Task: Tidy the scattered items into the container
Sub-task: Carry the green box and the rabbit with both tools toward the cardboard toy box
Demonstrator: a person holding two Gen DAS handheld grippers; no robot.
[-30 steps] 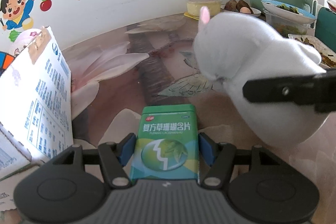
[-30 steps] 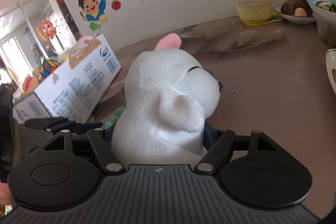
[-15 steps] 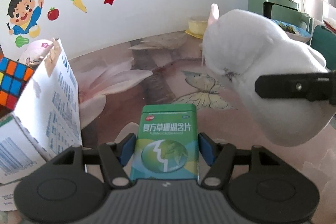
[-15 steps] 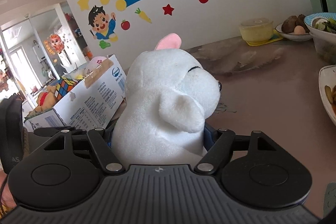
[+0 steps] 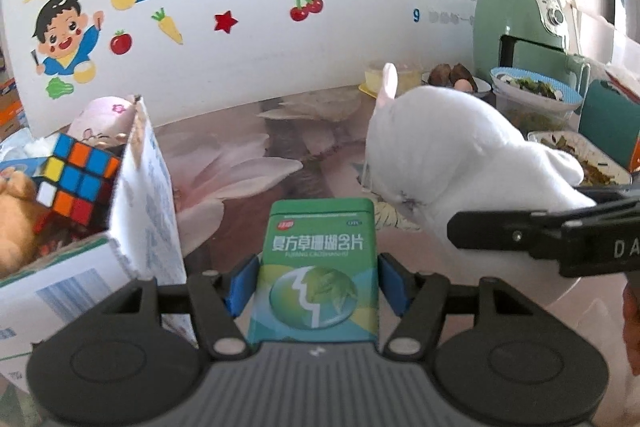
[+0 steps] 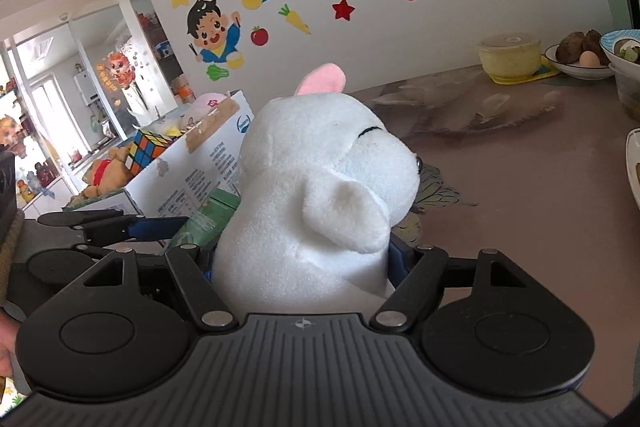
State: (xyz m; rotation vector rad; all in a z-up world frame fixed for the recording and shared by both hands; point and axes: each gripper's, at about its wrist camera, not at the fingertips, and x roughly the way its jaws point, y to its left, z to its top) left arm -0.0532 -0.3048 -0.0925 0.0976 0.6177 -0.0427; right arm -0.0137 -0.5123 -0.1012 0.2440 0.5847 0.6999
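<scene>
My left gripper [image 5: 316, 281] is shut on a green medicine tin [image 5: 318, 267] and holds it above the table. My right gripper [image 6: 304, 259] is shut on a white plush toy [image 6: 320, 195] with a pink ear; the toy also shows in the left wrist view [image 5: 452, 163], to the right of the tin. The white cardboard box [image 5: 136, 195] stands to the left, holding a Rubik's cube [image 5: 76, 179], a brown plush and a pink item. It shows in the right wrist view too [image 6: 200, 167], beyond the left gripper [image 6: 132, 227].
Bowls and dishes of food [image 5: 532, 91] and a green appliance [image 5: 524, 23] stand at the far right of the table. A yellow lidded bowl [image 6: 510, 57] sits by the decorated wall. A tray of food [image 5: 580, 155] lies behind the plush.
Both grippers have risen with their loads, and the view has lifted. The box's open top and the Rubik's cube inside have come into view at the left.
</scene>
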